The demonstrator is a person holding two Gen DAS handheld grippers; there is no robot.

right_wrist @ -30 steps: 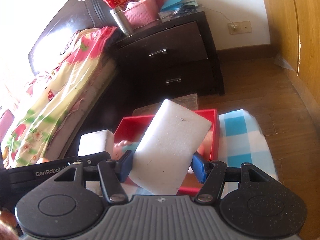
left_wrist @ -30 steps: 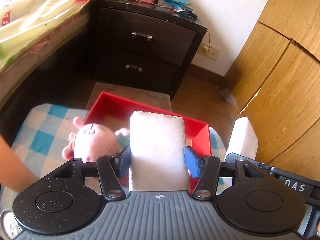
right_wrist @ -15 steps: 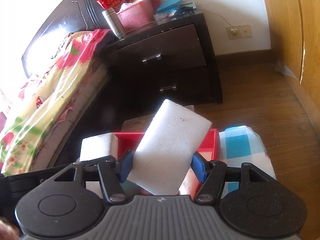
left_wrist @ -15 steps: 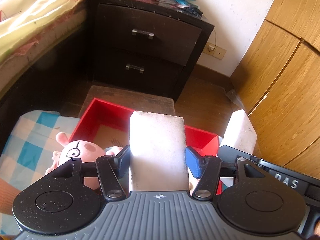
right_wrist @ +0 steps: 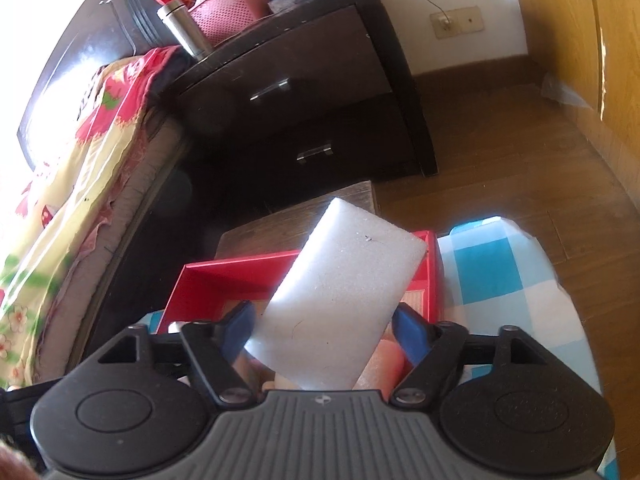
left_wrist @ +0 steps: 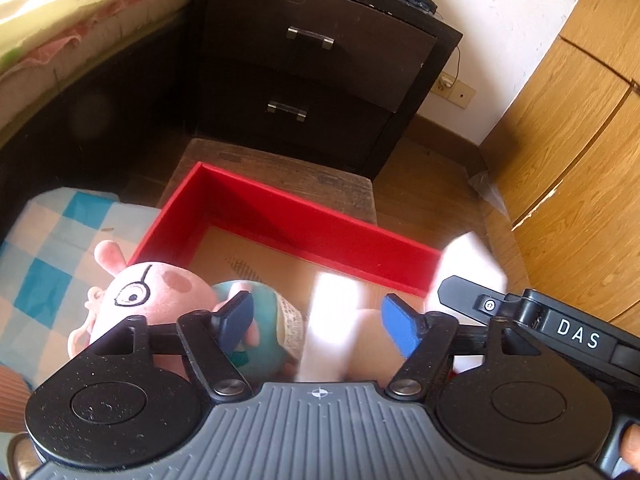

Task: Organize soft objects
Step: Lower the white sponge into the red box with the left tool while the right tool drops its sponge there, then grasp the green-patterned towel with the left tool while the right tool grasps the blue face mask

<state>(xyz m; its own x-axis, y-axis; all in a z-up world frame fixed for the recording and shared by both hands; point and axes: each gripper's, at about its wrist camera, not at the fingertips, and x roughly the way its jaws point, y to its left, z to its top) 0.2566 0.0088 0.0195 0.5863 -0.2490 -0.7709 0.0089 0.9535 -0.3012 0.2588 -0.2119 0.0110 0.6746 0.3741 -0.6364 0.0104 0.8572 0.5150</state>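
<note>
**While both grippers spread, two foam blocks hang over the red box**

As the jaws of the left gripper [left_wrist: 316, 316] have just been opening, the left foam block [left_wrist: 332, 328] appears between them as a white blur, clear of both blue pads and probably dropping. The jaws of the right gripper [right_wrist: 324, 324] have likewise just been opening. The right foam block [right_wrist: 344, 292] stands tilted between them, with a gap at the right pad; contact at the left pad cannot be told.

Risk: the right block leans up and across the far corner of the red box [left_wrist: 320, 220]. If it topples forward it may catch the rim and slide out onto the checked cloth [right_wrist: 500, 272] or the floor. The left block falls beside the pig toy [left_wrist: 148, 296] and may bounce off it or come to rest propped on it.

The left wrist view shows the whole pig toy and the bare box floor, plus the stool [left_wrist: 280, 168] beneath. The right wrist view shows only a pink scrap under its block, but gives that block's tilt sharply.
</note>
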